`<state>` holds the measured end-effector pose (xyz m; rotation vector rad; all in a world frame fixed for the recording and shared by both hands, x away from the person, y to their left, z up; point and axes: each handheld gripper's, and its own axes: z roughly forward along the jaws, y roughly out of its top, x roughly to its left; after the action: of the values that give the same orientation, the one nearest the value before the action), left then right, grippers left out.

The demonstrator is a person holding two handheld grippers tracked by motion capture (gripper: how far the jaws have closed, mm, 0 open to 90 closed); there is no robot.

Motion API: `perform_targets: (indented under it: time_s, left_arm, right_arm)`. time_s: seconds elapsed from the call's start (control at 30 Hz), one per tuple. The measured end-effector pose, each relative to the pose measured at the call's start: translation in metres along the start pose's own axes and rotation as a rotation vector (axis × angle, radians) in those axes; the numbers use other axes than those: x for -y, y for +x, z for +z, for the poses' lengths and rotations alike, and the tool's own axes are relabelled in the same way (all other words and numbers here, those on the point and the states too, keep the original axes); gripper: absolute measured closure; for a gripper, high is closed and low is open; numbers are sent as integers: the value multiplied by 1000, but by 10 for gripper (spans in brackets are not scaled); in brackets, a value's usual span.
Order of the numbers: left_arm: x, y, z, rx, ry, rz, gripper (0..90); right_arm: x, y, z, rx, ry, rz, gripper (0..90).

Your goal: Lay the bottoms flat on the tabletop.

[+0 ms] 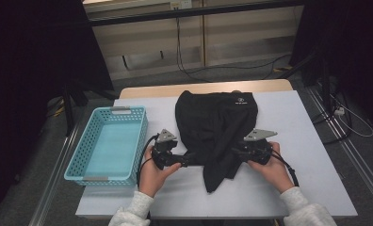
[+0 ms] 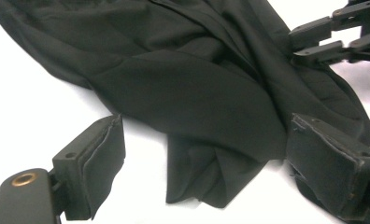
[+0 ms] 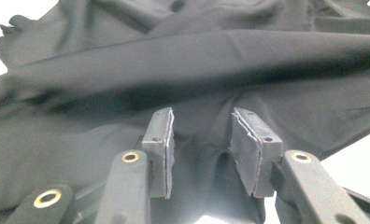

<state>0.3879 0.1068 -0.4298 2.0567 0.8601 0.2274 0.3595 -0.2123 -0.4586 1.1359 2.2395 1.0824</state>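
Turquoise basket at table left edge.

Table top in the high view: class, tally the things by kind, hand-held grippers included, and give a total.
Black fabric garment: 1
Light blue perforated plastic basket: 1
Black two-jaw grippers: 2, left gripper and right gripper
Total: 4

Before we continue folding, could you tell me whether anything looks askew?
The black garment lies rumpled, one flap trailing toward the table's near edge. The blue basket sits square.

Tongs parted, straddling fold of black garment.
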Motion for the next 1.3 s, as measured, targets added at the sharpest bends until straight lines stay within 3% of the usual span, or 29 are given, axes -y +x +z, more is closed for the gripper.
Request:
perform_targets:
  time_s: [0.07, 0.17, 0.27, 0.43, 0.5, 0.7, 0.83, 0.93, 1.07, 1.2, 1.3]
  left_arm:
    - [0, -1, 1, 1, 2, 7, 123]
    - [-2, -2, 3, 8, 5, 12, 123]
    - [-3, -4, 5, 7, 6, 18, 123]
    - [-5, -6, 8, 18, 16, 31, 122]
    - [-6, -6, 9, 18, 13, 35, 122]
    - [-7, -8, 11, 26, 18, 38, 121]
    - [-7, -6, 12, 22, 20, 38, 121]
    - [-8, -5, 12, 23, 15, 38, 121]
    - [-9, -6, 12, 23, 16, 45, 121]
    - [-8, -6, 12, 21, 19, 39, 122]
    - [-8, -9, 13, 27, 16, 45, 122]
  right_arm:
    - [2, 3, -8, 9, -16, -1, 513]
    - [5, 5, -19, -17, -46, 15, 438]
    - [10, 10, -25, -17, -47, 24, 376]
    - [16, 15, -35, -33, -44, 18, 351]
    - [19, 17, -39, -19, -49, 17, 334]
    - [26, 21, -46, -22, -64, 42, 325]
    - [27, 28, -43, -48, -56, 17, 433]
    - [26, 35, -41, -124, -44, -22, 565]
    - [27, 45, -33, -185, 7, -64, 602]
    - [27, 52, -25, -187, 29, -104, 560]
    - [25, 52, -24, -159, 35, -124, 642]
